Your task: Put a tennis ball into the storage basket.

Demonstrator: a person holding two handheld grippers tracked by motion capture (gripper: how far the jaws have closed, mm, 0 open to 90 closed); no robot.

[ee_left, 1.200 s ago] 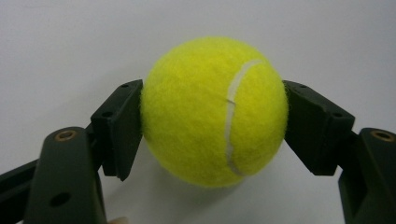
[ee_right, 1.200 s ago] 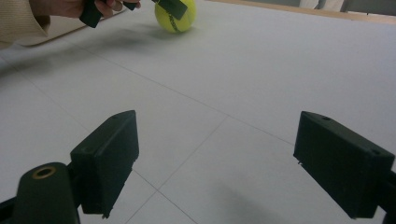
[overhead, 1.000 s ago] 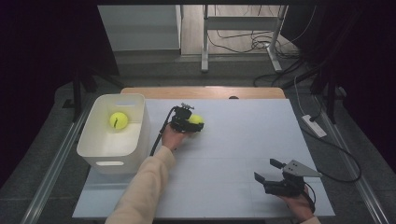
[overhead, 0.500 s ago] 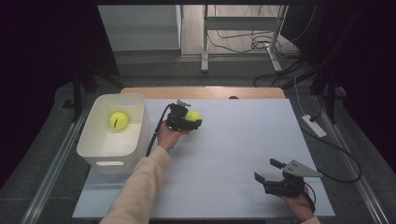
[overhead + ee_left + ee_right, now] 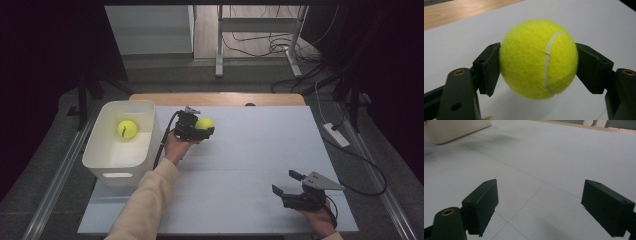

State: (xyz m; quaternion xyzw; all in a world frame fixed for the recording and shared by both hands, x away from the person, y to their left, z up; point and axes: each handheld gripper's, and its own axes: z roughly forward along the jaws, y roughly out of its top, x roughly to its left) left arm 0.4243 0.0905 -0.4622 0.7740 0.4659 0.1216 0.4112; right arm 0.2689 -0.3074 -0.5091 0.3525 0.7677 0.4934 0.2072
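My left gripper (image 5: 201, 128) is shut on a yellow tennis ball (image 5: 204, 123), held just above the white table top (image 5: 250, 150) right of the bin. In the left gripper view the tennis ball (image 5: 539, 58) sits squeezed between both black jaws of my left gripper (image 5: 537, 66), with its shadow on the table below. A second tennis ball (image 5: 127, 129) lies inside the white bin (image 5: 120, 167) at the far left. My right gripper (image 5: 285, 185) rests near the front right of the table, open; in the right gripper view my right gripper (image 5: 539, 207) has nothing between its jaws.
A wooden strip (image 5: 215, 98) runs along the table's far edge. A white power strip (image 5: 336, 135) and cables lie on the floor at the right. A corner of the bin (image 5: 454, 130) shows far off in the right gripper view.
My left gripper with the ball has drifted slightly toward the bin and lifted a little. The right gripper has stayed put.
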